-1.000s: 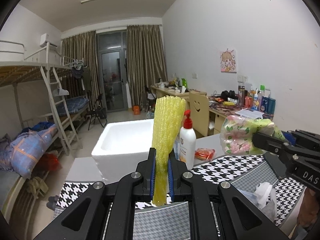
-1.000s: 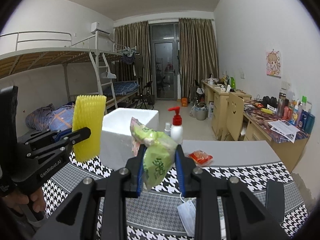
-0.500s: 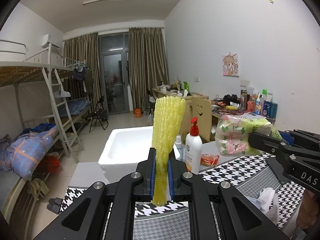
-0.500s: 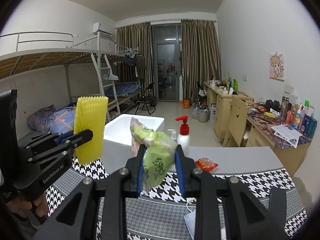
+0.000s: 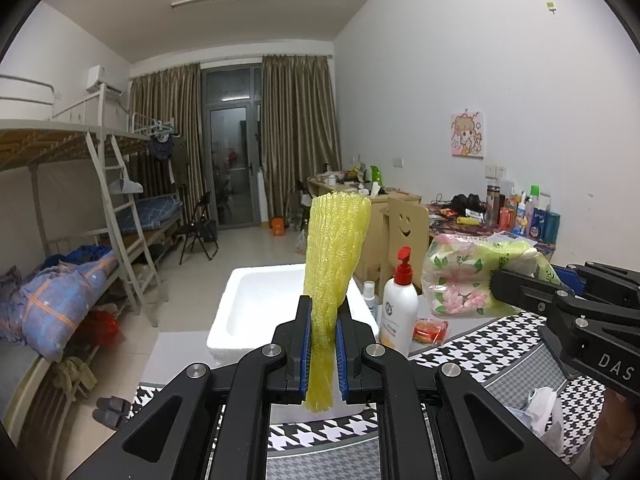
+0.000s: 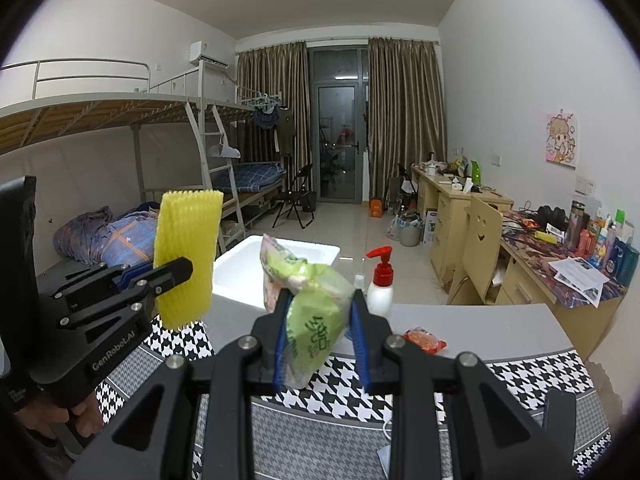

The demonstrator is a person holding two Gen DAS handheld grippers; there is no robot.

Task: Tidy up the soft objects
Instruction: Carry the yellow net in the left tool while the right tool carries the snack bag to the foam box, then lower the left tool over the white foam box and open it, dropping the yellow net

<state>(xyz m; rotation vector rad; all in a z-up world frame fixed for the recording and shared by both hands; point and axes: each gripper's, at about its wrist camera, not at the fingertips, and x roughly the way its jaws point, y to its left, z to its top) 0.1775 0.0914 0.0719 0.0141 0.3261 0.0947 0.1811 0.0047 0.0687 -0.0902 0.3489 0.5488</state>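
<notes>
My left gripper (image 5: 323, 344) is shut on a yellow foam net sleeve (image 5: 334, 264), held upright above the table; it also shows in the right wrist view (image 6: 186, 256). My right gripper (image 6: 320, 336) is shut on a green floral tissue pack (image 6: 310, 300), also seen at the right of the left wrist view (image 5: 468, 280). A white foam box (image 5: 260, 304) stands open on the table just beyond both grippers, and it shows in the right wrist view (image 6: 256, 264).
A white pump bottle with a red top (image 6: 380, 284), a small spray bottle (image 5: 369, 294) and a red snack packet (image 6: 424, 340) stand right of the box. A houndstooth cloth (image 6: 520, 372) covers the table. Crumpled white tissue (image 5: 540, 404) lies at right. Desks and bunk beds line the room.
Both grippers have risen and moved toward the foam box with their loads; the box's inside now shows more from above.
</notes>
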